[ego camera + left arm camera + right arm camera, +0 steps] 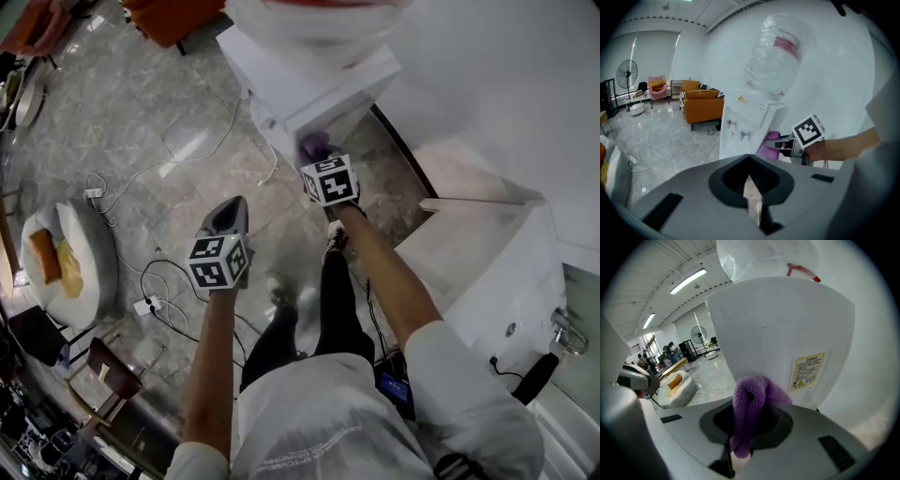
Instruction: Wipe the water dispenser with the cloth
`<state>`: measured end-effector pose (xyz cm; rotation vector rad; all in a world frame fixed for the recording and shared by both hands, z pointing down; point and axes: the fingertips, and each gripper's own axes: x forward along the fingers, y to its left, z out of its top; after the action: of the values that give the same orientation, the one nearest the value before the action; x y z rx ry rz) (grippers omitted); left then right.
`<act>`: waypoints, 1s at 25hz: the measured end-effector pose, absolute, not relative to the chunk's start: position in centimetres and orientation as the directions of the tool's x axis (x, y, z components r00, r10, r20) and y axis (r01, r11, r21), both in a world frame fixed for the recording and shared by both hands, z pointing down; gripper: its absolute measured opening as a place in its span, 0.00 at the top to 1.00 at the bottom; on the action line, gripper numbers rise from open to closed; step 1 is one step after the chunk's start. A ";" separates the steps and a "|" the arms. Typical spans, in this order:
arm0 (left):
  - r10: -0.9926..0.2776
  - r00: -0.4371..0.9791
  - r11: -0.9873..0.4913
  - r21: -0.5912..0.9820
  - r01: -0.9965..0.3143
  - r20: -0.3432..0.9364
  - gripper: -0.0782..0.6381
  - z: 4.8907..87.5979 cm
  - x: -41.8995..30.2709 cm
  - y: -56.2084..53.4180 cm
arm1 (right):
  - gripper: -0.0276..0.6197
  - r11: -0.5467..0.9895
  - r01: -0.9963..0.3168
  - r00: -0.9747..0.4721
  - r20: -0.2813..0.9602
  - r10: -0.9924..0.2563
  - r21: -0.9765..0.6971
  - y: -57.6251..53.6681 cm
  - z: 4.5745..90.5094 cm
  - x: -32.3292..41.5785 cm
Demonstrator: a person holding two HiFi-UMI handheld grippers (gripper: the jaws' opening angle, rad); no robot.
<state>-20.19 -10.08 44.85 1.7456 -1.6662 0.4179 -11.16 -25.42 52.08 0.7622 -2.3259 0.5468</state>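
The white water dispenser point(309, 84) stands against the wall with a clear bottle point(319, 19) on top. In the right gripper view its side panel point(787, 333), with a yellow label, fills the frame. My right gripper point(319, 161) is shut on a purple cloth point(314, 147), which presses on the dispenser's side. The cloth point(747, 413) hangs bunched from the jaws. My left gripper point(231, 212) hovers lower left, apart from the dispenser, jaws together and holding nothing. From the left gripper view I see the dispenser's taps point(740, 133), the cloth point(768, 143) and the right gripper point(785, 144).
A white counter point(487, 262) stands to the right of the dispenser. Cables point(141, 187) and a power strip point(145, 305) lie on the marble floor. A white pouf point(70, 262) sits at the left, an orange sofa point(701, 101) and a fan point(627, 72) farther off.
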 end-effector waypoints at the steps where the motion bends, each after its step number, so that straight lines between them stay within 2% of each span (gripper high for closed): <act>1: -0.748 0.135 0.043 0.249 -0.967 0.650 0.87 44.8 -20.2 -10.0 | 0.86 0.755 -0.628 -0.647 0.668 -0.369 -0.191 -24.9 52.2 -11.6; 6: -0.740 0.161 0.005 0.244 -0.970 0.653 0.87 44.4 -20.2 -9.9 | 0.86 0.796 -0.560 -0.693 0.655 -0.300 -0.229 -22.4 52.0 -13.1; 9: -0.739 0.191 -0.037 0.244 -0.969 0.647 0.87 44.3 -19.6 -10.7 | 0.86 0.802 -0.558 -0.692 0.652 -0.311 -0.211 -22.1 51.3 -12.1; 18: -0.742 0.334 -0.209 0.273 -0.939 0.581 0.87 47.4 -14.1 -16.6 | 0.87 0.624 -0.777 -0.523 0.637 -0.566 -0.084 -27.4 50.7 1.0; 25: -0.734 0.369 -0.288 0.231 -0.929 0.570 0.87 57.2 -10.6 -20.5 | 0.86 0.477 -0.879 -0.375 0.629 -0.681 -0.009 -32.9 58.9 8.7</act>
<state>-10.63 -20.51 57.17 2.1062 -1.4331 0.4865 8.74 -32.85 58.85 1.2867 -2.1687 0.4658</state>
